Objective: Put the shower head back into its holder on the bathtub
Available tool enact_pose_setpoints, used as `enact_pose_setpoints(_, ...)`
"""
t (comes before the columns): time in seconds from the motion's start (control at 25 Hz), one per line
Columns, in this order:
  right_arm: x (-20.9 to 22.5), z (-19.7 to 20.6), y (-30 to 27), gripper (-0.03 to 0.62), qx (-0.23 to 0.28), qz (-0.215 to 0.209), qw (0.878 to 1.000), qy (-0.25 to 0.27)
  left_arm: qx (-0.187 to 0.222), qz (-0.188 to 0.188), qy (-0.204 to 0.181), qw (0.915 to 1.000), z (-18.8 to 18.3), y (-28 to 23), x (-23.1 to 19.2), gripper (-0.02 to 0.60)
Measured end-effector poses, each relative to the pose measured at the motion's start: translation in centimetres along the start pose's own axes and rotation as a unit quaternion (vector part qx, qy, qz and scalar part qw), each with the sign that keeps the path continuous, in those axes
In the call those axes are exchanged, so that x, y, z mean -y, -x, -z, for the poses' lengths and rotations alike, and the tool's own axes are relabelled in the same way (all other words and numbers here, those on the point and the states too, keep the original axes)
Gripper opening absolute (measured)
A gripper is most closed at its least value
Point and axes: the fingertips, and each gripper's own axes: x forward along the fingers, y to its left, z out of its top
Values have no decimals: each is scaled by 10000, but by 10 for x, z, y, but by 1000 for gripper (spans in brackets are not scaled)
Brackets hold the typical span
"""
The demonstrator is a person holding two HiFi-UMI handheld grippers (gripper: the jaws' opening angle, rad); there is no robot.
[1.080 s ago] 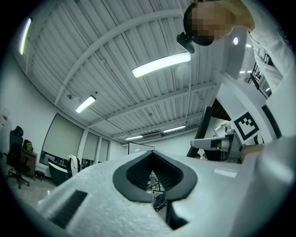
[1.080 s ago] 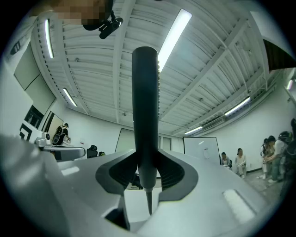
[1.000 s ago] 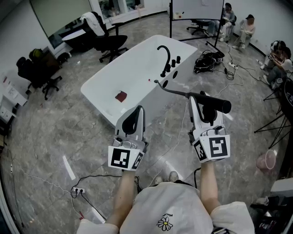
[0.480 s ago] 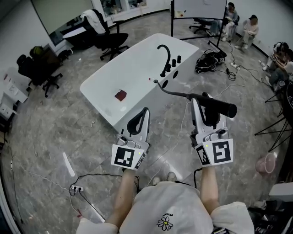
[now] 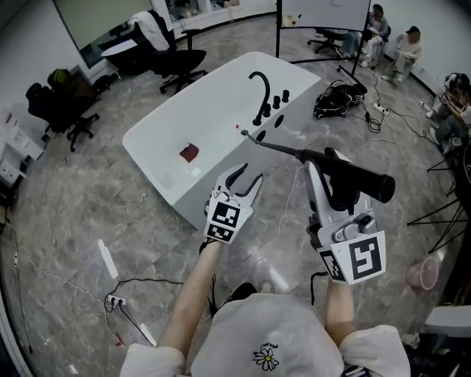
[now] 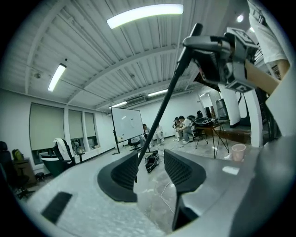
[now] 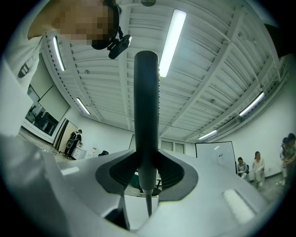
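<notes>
- Closest to me, low on the floor at my left, a power strip [image 5: 112, 300] with its cable; a pink bucket [image 5: 423, 274] sits off to my right.
- right gripper [image 5: 324, 163] [image 7: 147, 173]: fingers clamped on the narrow end of the black shower head [image 5: 360, 180] [image 7: 146, 102], tilted upward. The shower head's thick end sticks out to the right past my fingers, up in the air and short of the bathtub.
- left gripper [image 5: 245, 179] [image 6: 150, 169]: fingers have just been opening and stand spread wide, holding nothing. It hangs over the floor just short of the tub's near wall.
- hose [image 5: 276, 146] [image 6: 162, 111]: thin, black, runs from the shower head to the tub's right rim. In the left gripper view it shows through the gap between my fingers, not pinched.
- white bathtub [image 5: 221, 103]: lies diagonally ahead, with a small dark red patch [image 5: 188, 152] inside it.
- curved black faucet [image 5: 259, 85] on the right rim, black knobs [image 5: 278, 99] beside it; can't tell which fitting is the holder.
- black bag [image 5: 337, 96] on the floor past the tub.
- office chair [image 5: 173, 55] and whiteboard [image 5: 324, 11] behind.
- people [image 5: 408, 44] seated at far right.
</notes>
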Motion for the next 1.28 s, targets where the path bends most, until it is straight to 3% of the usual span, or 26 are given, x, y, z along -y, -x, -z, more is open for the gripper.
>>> enact_pose_setpoints(0.16, 15, 1, -13, 140, 54, -167, 9998, -8, -318, -11, 46, 9995, 26, -44, -15, 172)
enact_pose_setpoints(0.28, 28, 5, -32, 140, 98, -316, 9995, -2, -288, 100, 263, 9992, 36, -77, -25, 170)
enact_pose_setpoints(0.4, 44, 14, -63, 140, 176, -394, 9991, -31, -258, 224, 367, 9987, 50, -112, -38, 172)
enact_pose_setpoints(0.56, 69, 31, -121, 140, 244, -464, 9982, -284, -533, 261, 573, 9966, 87, -161, -72, 172)
enact_pose_setpoints(0.72, 90, 45, -193, 140, 230, -504, 9978, -377, -938, 496, 765, 9914, 131, -212, -114, 164)
enact_pose_setpoints(0.8, 102, 54, -229, 140, 230, -429, 9984, -304, -1134, 600, 818, 9883, 153, -233, -137, 60)
enact_pose_setpoints(1.08, 143, 91, -312, 140, 187, -117, 9995, -247, -1934, 1211, 747, 9707, 233, -277, -184, 52)
enact_pose_setpoints(1.16, 157, 99, -328, 140, 179, -113, 9995, -214, -1844, 1186, 795, 9724, 238, -287, -196, 44)
enact_pose_setpoints(1.28, 178, 105, -356, 140, 300, -137, 9995, -37, -1368, 912, 936, 9819, 208, -318, -233, 43)
